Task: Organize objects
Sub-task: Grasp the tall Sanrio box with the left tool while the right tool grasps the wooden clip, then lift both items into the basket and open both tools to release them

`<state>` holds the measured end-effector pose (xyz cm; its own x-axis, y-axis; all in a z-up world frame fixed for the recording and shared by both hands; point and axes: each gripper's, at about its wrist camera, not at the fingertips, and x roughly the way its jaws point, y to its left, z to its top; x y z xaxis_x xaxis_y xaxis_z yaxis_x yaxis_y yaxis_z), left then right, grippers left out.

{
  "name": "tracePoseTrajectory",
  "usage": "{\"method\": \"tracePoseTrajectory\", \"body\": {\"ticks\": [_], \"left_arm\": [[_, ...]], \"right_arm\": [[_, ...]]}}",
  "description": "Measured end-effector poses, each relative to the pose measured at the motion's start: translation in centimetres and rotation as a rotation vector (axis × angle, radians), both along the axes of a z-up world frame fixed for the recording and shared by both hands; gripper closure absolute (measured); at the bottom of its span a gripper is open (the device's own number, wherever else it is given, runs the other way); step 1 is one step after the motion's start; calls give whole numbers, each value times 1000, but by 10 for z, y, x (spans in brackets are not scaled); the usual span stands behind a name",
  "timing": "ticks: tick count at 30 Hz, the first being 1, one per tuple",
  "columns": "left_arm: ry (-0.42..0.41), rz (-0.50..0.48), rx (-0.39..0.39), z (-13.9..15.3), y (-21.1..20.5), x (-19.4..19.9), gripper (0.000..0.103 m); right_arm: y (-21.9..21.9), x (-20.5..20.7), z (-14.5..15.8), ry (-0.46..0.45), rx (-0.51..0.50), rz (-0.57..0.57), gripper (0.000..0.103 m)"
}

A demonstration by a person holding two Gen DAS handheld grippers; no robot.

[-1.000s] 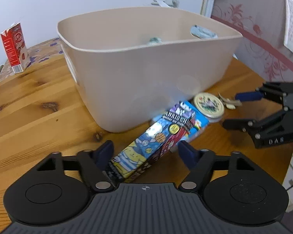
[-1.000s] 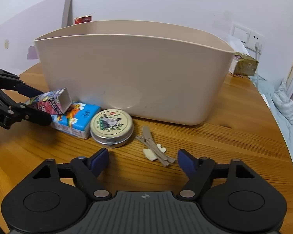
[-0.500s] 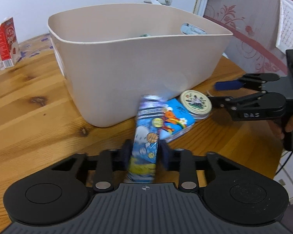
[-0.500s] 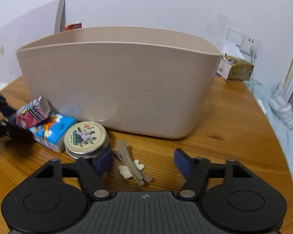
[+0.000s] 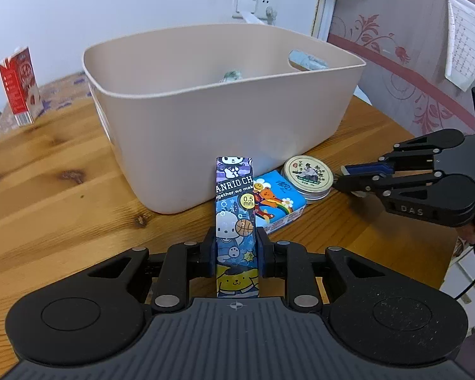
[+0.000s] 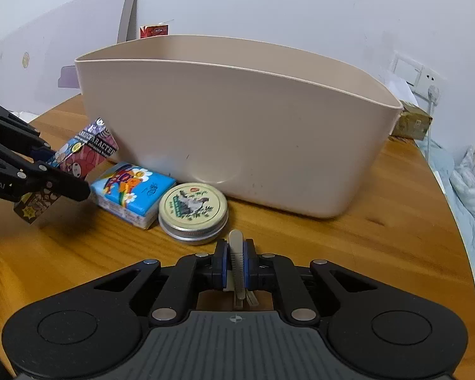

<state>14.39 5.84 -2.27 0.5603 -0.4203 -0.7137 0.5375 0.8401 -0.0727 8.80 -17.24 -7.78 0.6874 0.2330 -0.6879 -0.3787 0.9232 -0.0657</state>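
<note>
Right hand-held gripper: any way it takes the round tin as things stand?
Probably not yet. The right hand-held gripper is shut on the hair clip, so it's occupied. The round tin sits just ahead, uncovered.

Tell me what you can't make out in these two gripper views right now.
- Contents of the beige plastic bin: left wrist view shows only a greenish top; the near wall hides the rest. Right wrist view sees nothing inside.
- Beige hair clip in the right gripper: its rear is hidden by the pads.
- Cartoon-printed pen box in the left gripper: whether its lower end touches the wooden table is unclear.
</note>
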Motion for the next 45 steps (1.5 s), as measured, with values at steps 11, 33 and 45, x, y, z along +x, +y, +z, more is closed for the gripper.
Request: {"method": "tracePoseTrajectory", "body": {"ticks": [11,33,45], "left_arm": [[-114,-44,7,34,1,-33,79],[-327,29,-61,112,1,15,79],[-212,68,102,95,-47,112,79]], "right_arm": [[-7,-30,45,-95,61,8,93],[-12,27,143,-297,130,-56,93],[-7,103,128,-232,86,-67,93]]}}
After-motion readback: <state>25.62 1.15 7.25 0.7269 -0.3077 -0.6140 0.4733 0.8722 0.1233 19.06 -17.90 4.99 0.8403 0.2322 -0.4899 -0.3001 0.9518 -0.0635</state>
